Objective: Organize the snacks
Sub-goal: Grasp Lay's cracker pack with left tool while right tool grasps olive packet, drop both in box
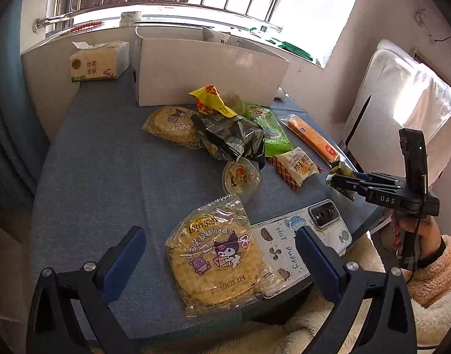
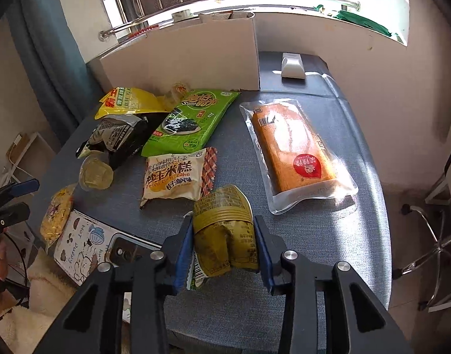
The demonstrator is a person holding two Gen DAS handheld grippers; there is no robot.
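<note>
Left gripper jaws wide open over corn puff pack at near worktop edge, phone just beside, snack pile mid-worktop before white box, right gripper jaws clamped on olive packet, lifted near right edge.

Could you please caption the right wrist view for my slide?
Right gripper shut on an olive-green snack packet above the blue table scattered with snacks.

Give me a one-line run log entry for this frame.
task: organize snacks | right gripper: shut on olive snack packet, lifted | left gripper: open over rice cracker pack | white box: behind pile
</note>
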